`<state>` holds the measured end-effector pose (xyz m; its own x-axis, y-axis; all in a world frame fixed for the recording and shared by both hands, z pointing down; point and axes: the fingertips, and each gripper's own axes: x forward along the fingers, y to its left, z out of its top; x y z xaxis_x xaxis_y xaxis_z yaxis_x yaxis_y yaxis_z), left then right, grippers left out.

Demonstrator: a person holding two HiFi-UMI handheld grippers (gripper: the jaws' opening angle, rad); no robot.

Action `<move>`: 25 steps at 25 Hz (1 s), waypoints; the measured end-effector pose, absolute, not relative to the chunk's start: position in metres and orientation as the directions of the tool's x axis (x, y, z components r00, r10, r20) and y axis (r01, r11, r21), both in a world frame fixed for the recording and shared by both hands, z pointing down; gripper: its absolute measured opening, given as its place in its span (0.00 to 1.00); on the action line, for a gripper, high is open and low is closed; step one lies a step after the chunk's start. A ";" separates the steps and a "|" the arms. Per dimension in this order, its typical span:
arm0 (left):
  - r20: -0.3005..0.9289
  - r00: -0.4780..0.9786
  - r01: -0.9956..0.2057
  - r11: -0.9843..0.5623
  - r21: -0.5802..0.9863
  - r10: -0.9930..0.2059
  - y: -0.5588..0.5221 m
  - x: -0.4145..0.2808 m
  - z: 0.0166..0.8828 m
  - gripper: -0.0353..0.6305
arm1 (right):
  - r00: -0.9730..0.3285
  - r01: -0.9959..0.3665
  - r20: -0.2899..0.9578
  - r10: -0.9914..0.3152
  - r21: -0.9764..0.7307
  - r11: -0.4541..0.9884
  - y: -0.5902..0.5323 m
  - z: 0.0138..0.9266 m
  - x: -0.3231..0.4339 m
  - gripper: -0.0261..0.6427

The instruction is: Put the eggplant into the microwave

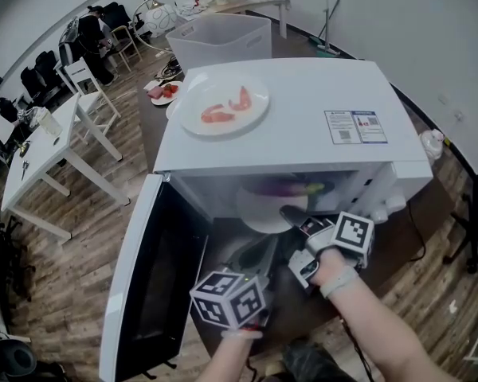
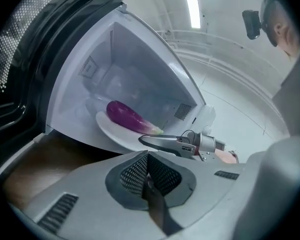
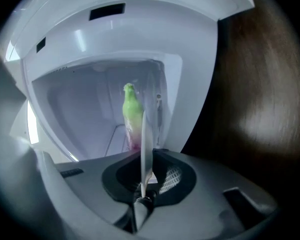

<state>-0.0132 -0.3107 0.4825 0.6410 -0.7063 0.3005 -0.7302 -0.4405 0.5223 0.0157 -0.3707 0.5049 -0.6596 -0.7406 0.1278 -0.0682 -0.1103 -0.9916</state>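
Door point(image 1: 147, 285) of the white microwave point(image 1: 303, 126) hangs wide open at your left. Your left gripper point(image 1: 251, 255) hovers in front of the opening, its jaws together on nothing.

On the microwave's roof sits a white plate point(image 1: 193, 122) carrying a few pink, curled pieces point(image 1: 227, 106) of food. Behind it stands a pale bin point(image 1: 219, 38), and I cannot tell what is in it.

Inside the cavity lies a second white plate point(image 1: 259, 213), its near rim jutting out past the opening over the dark brown surface point(image 1: 430, 205).

The eggplant point(image 1: 291, 188) lies on its side on that inner plate, so it is already within the microwave. It is glossy and deep purple along most of its length. It pales through pinkish white to a green cap. In the head view the purple end points left and the green end right.

Your right gripper point(image 1: 291, 213) reaches in from the right and is clamped on the inner plate's near rim. The right gripper view shows that rim edge-on between the jaws. The eggplant rises just beyond it.
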 end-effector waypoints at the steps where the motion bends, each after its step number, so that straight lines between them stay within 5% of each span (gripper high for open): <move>1: 0.298 0.642 -0.728 -0.441 0.525 -0.706 -0.311 -0.013 0.482 0.05 | -0.663 -0.069 0.129 -0.737 -0.991 -0.112 -0.371 0.505 0.016 0.08; 25: 0.248 0.610 -0.700 -0.366 0.613 -0.753 -0.328 -0.026 0.483 0.05 | -0.778 -0.332 0.188 -0.599 -0.933 0.137 -0.341 0.496 0.007 0.24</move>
